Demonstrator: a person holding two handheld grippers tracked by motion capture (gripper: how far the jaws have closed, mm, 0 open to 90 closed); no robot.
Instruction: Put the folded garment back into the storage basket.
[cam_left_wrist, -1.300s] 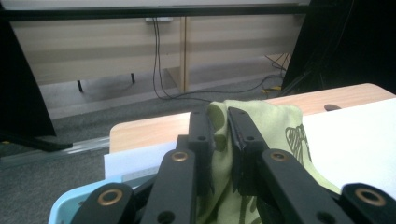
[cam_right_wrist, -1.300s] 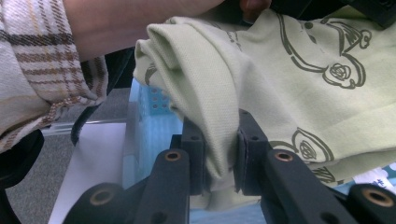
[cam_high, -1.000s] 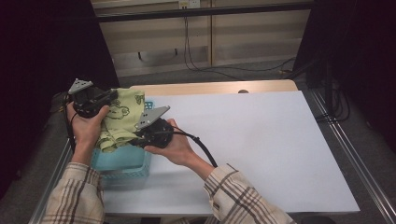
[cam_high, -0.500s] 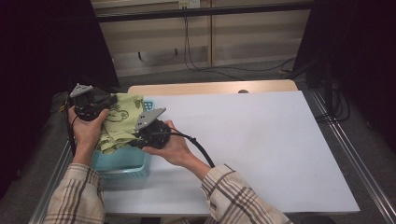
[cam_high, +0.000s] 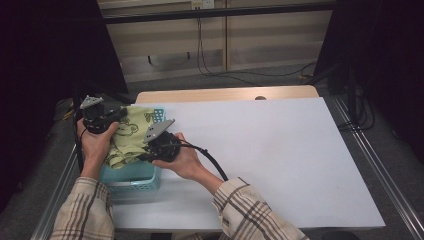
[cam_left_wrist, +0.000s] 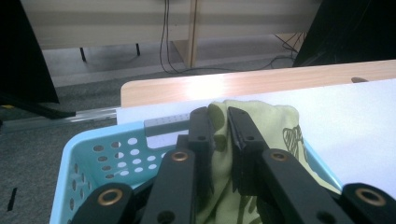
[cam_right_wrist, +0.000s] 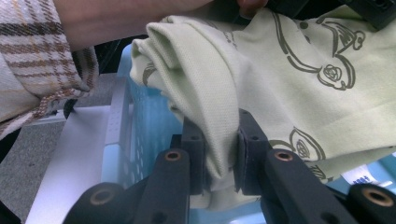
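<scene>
- Loosely folded, the pale green cloth (cam_high: 131, 135) bore dark line drawings.
- It hung over the light blue basket (cam_high: 131, 176).
- Left claw (cam_left_wrist: 219, 135) and right claw (cam_right_wrist: 219, 154) each pinched its fabric.

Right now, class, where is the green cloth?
In the high view, the green cloth hangs at the table's left, over the blue basket, pinched between both tools.

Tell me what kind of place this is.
Likely a lab or recording workspace: a white-topped table on a metal-rail frame, loose cables across grey carpet, and both hand-held grippers clamping a green cloth over a blue basket.
</scene>
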